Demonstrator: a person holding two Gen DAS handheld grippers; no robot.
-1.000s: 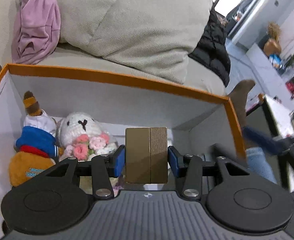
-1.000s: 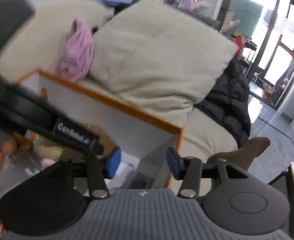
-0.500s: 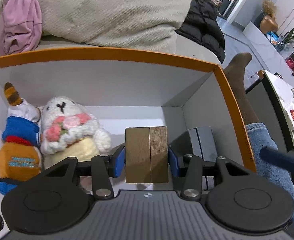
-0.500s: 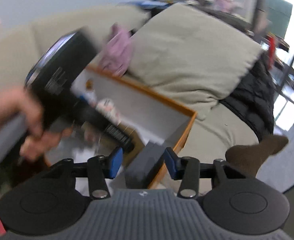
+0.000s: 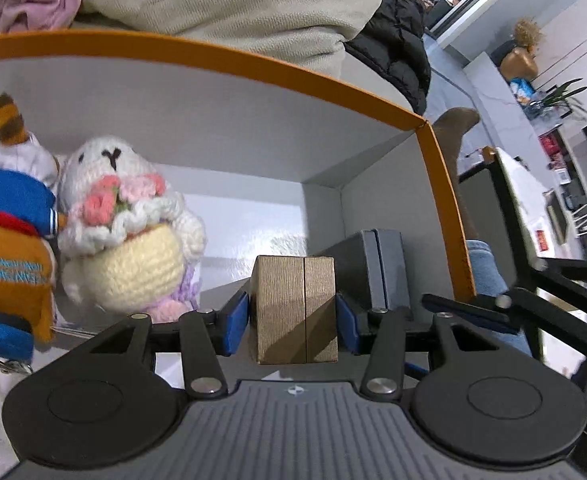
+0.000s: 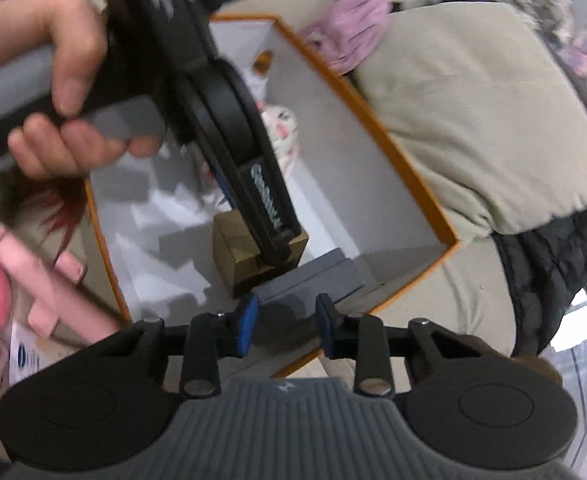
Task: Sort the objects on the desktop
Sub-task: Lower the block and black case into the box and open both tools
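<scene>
My left gripper [image 5: 293,316] is shut on a small brown box [image 5: 295,312] and holds it low inside the orange-rimmed white box [image 5: 253,80]. The brown box [image 6: 233,248] also shows in the right wrist view, next to a grey box [image 6: 309,276] near the box's corner; the grey box [image 5: 377,264] stands just right of the brown one. A white crochet bunny [image 5: 129,216] and a blue-and-orange plush toy [image 5: 9,248] sit at the left inside. My right gripper [image 6: 285,326] is open and empty, above the box's near rim.
A beige cushion [image 6: 473,92], a pink cloth [image 6: 349,36] and a black jacket [image 6: 553,264] lie on the sofa behind the box. A pink object [image 6: 45,292] lies left of the box. A person's sock and leg [image 5: 457,140] are to the right.
My left gripper has carried the brown box down deeper into the orange-rimmed box, beside the grey box. My right gripper has swung to look down over the box, still open.
</scene>
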